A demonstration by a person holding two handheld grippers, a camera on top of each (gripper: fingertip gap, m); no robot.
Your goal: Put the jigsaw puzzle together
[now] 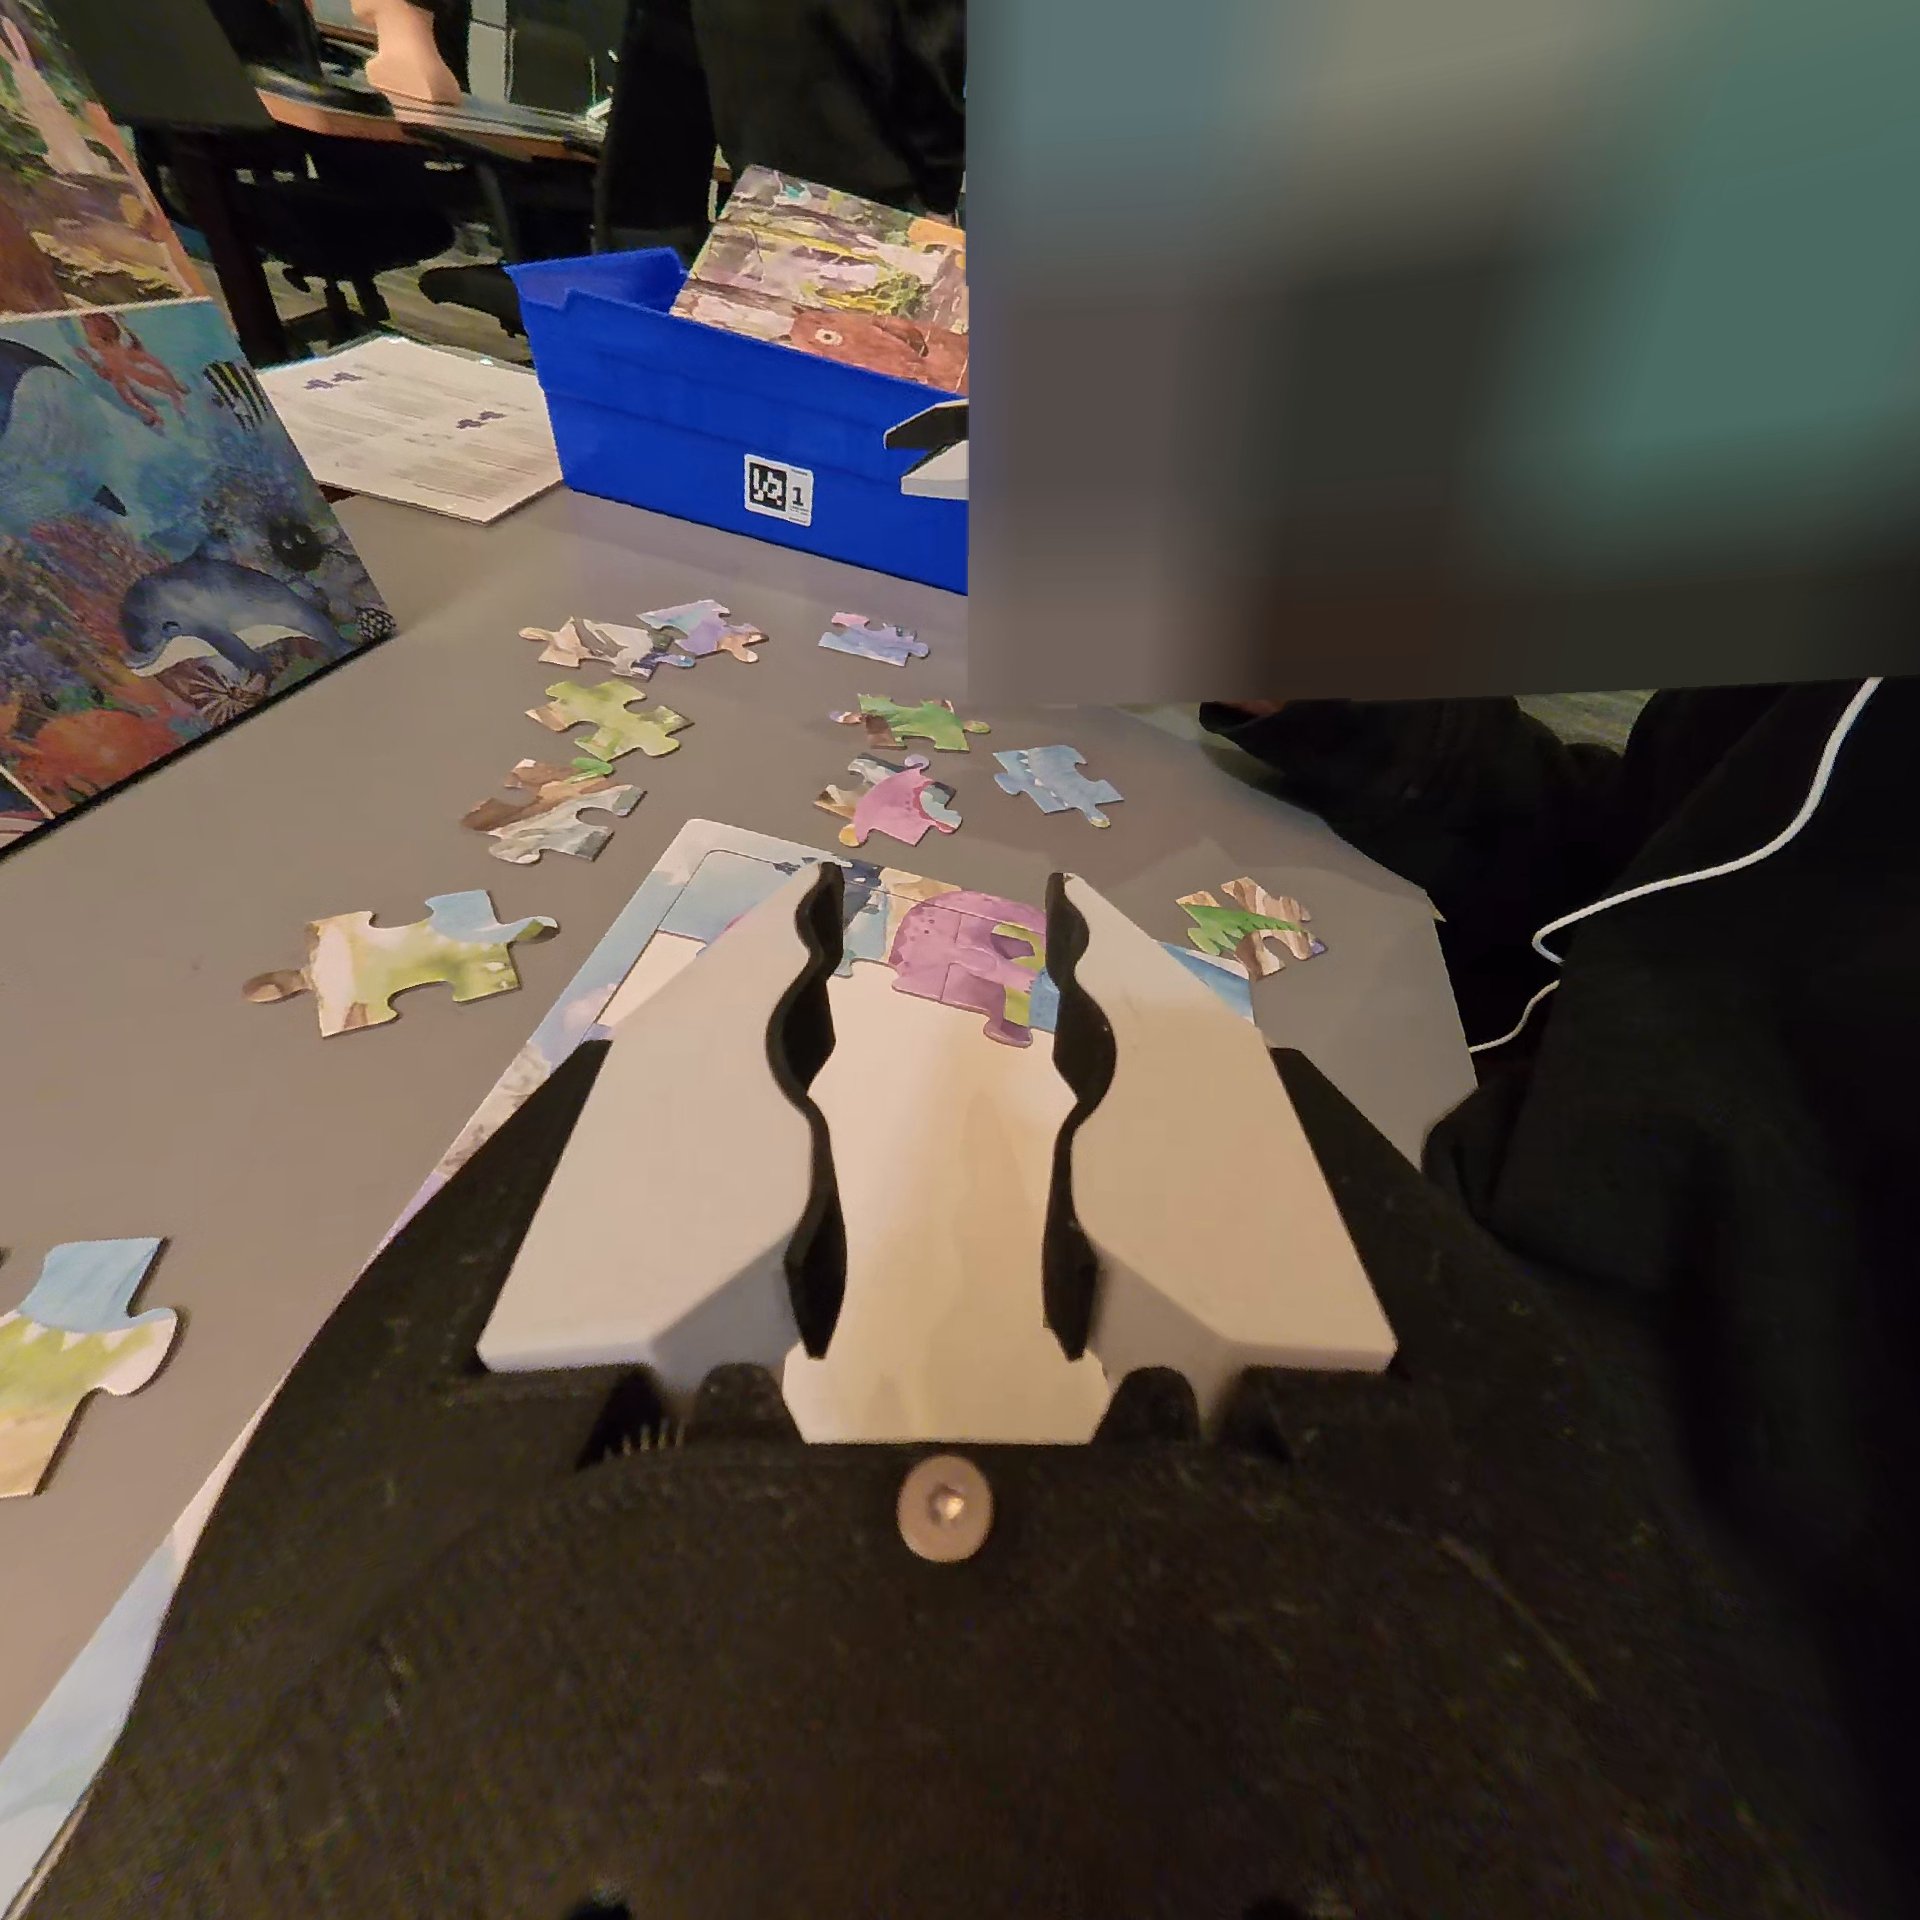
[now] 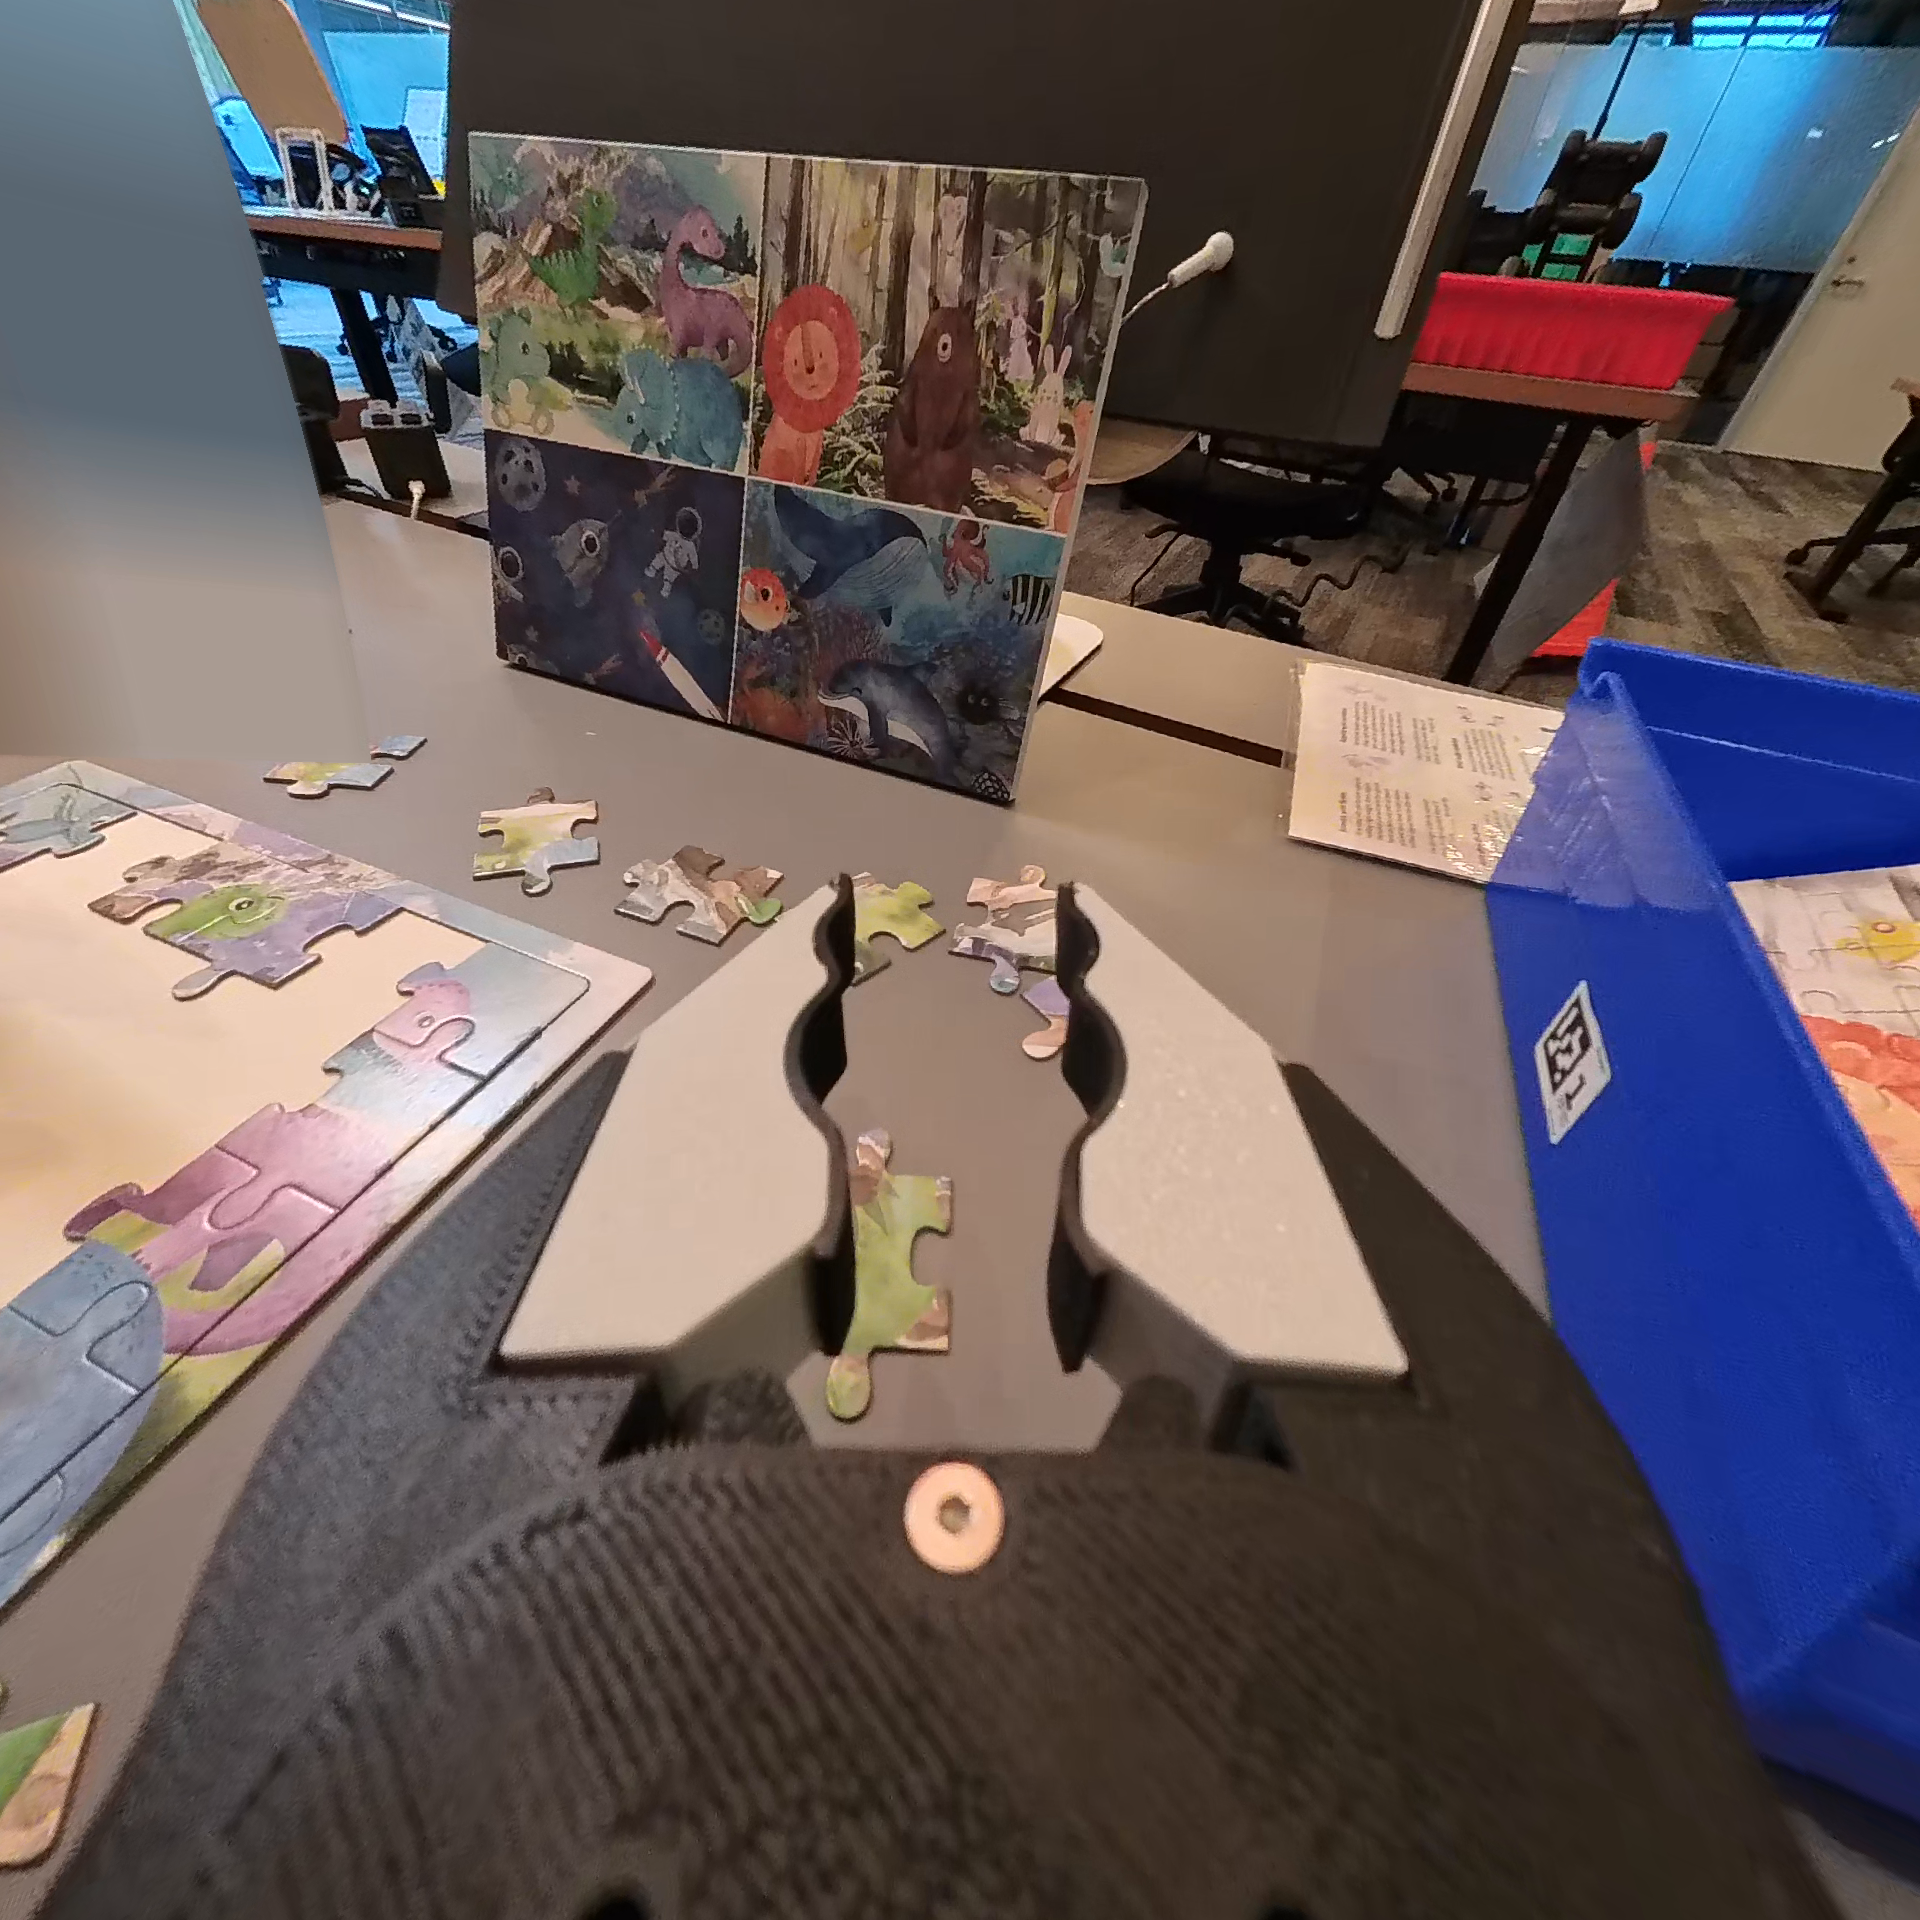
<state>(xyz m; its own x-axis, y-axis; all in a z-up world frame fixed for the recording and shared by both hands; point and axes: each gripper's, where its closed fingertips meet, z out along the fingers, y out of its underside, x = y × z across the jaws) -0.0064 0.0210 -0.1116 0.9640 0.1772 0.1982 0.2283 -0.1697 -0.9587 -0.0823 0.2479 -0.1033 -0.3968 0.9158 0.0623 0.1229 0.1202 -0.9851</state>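
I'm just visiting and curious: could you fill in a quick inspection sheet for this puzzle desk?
Surface: grey table, flat.
Job's things: puzzle tray partly filled; loose pieces scattered beside it; one green piece lies below the right hand-held gripper.
Clutter: blue bin holding other puzzles; picture board standing upright; printed sheet.
Grippers: left hand-held gripper open above the tray; right hand-held gripper open, holding nothing.
Cables: white cord across dark clothing.
Surroundings: office chairs and desks, red bin.
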